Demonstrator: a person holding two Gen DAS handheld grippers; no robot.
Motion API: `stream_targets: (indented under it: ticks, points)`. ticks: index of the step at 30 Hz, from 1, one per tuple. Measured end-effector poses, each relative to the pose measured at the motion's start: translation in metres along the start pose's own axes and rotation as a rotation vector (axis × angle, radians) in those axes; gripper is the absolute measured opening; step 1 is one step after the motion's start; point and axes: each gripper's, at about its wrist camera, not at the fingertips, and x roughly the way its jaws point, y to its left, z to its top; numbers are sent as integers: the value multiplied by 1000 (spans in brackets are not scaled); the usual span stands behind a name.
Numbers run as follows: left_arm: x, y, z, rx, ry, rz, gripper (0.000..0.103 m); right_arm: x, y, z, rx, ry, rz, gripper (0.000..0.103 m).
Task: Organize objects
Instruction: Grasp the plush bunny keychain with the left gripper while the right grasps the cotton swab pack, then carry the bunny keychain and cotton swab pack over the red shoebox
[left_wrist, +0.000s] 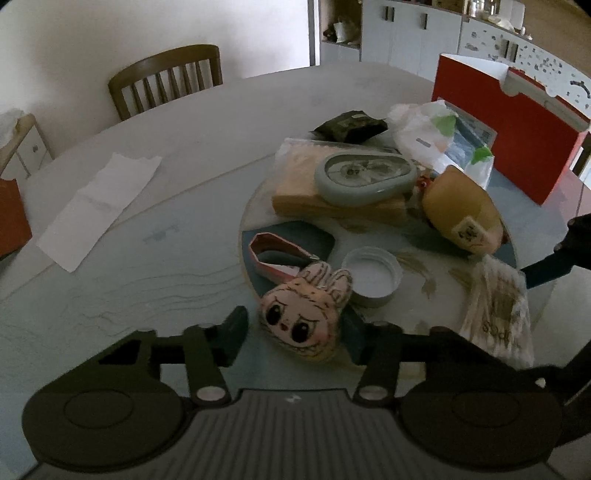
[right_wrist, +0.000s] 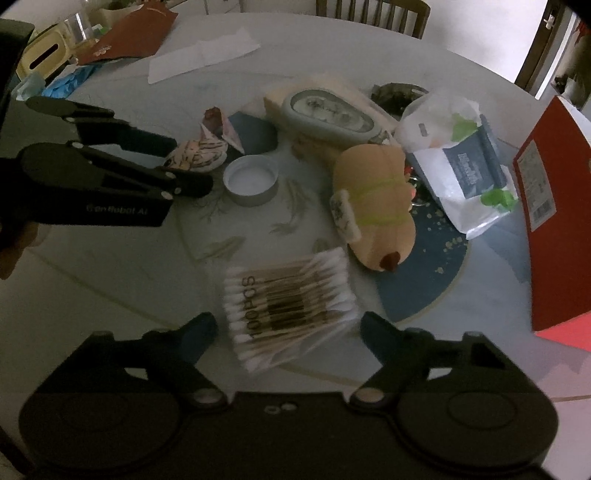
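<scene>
Rabbit-face plush (left_wrist: 308, 314) lying at the near rim of the round mat (left_wrist: 255, 206) on the desk (left_wrist: 147, 266), beside a white jar lid (left_wrist: 371, 275); pinched between the fingers of the left hand-held gripper (left_wrist: 295, 338). Pack of cotton swabs (right_wrist: 291, 310) lying flat further along the mat, bracketed by the open right hand-held gripper (right_wrist: 288, 332), pads apparently clear of it. Step in hand, seemingly: picking up. Next: close on the swabs, lift both straight up.
</scene>
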Motion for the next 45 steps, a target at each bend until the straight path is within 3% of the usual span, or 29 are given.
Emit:
stream_targets:
  ticks: [13,28,36,41,42,45]
  points:
    - [-14,-6,-8,-25,2,29,41,-18,-6,-10,12,-19,37,33]
    - [-52,-24,-14,-118,-16,-29,41,-45,-22,-27,34,-87,79,22]
    - [-67,-48,-4,-90,-45,-73,41,-70,-39,-35,75,-159,56,20]
    - [-74,-63,9,-67,-70,-110,41,-85,-53,-38,92,-204,21,10]
    - [-74,-67,11,-59,-76,-115,41,-85,-55,-38,92,-208,17,2]
    - [-76,-75,17,-44,-87,-124,41,-85,-63,-42,108,-207,5,2]
